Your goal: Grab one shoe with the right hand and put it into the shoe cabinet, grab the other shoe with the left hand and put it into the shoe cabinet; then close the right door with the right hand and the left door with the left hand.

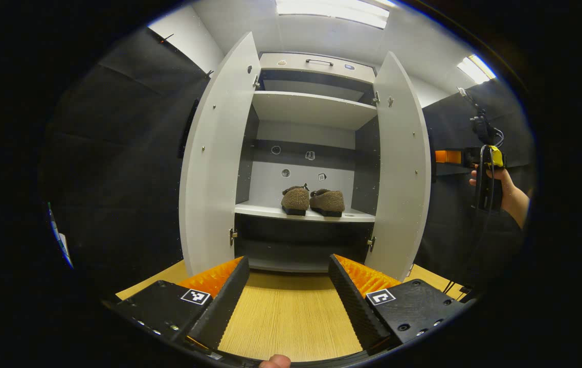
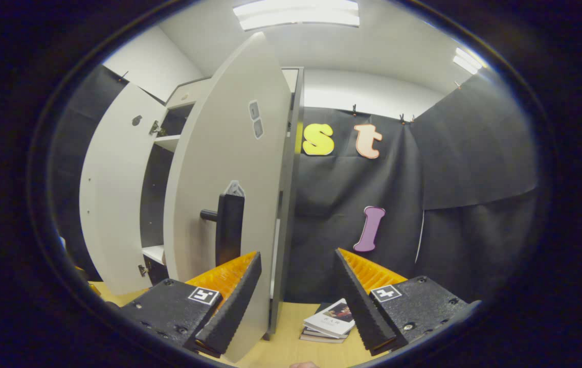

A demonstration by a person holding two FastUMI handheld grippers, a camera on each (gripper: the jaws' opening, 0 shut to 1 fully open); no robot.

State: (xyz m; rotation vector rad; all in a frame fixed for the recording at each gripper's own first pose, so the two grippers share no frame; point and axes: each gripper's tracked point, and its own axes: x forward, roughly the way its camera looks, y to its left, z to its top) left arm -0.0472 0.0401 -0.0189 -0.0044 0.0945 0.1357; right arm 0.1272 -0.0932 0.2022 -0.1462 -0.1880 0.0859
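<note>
Shoes [image 1: 313, 200] sit side by side on the middle shelf [image 1: 357, 216] of the shoe cabinet [image 1: 316, 66], both doors standing wide, in the left gripper view. The left gripper [image 1: 287, 296] hangs low over the wooden table [image 1: 286, 312], its fingers apart and holding nothing. The left door [image 1: 217, 163] and right door [image 1: 401, 168] flank the opening, and a hand [image 1: 498, 186] grips the other tool beyond the right door.

In the right gripper view, the right gripper [image 2: 296, 299] faces the right door's [image 2: 219, 168] outer side near its dark handle [image 2: 228, 227], fingers spread and empty, the door's edge rising between them. A stack of books [image 2: 328, 324] lies on the table [image 2: 281, 347] by the cabinet's side.

With both shoes apparently stowed, closing the doors looks to be what remains. A push landing on the door's edge could slip off; the handle may snag a finger. The books look to lie outside the door's swing.
</note>
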